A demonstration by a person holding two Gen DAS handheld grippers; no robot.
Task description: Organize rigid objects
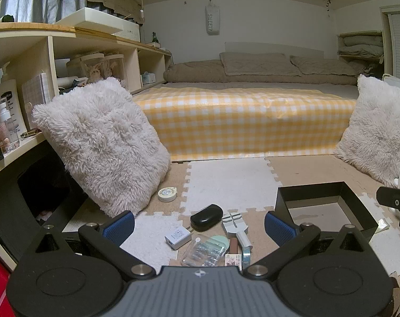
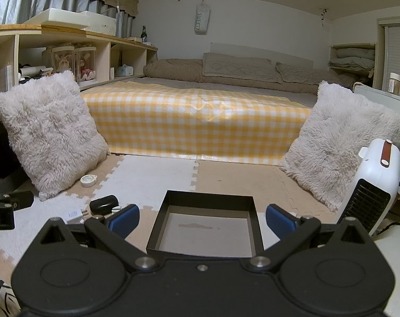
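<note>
Bedroom floor of puzzle foam mats (image 1: 226,179), bed with yellow checked cover (image 1: 242,126) behind. Left claw (image 1: 200,227) spread wide, holding nothing, above a cluster on the mat: black case (image 1: 206,213), white charger (image 1: 177,237), clear plastic box (image 1: 204,253), grey metal tool (image 1: 234,223). Round tape measure (image 1: 167,194) lies beside the fluffy cushion (image 1: 105,145). Right claw (image 2: 202,220) likewise released, over the black tray (image 2: 205,224), which holds nothing. White heater (image 2: 371,185) at right.
</note>
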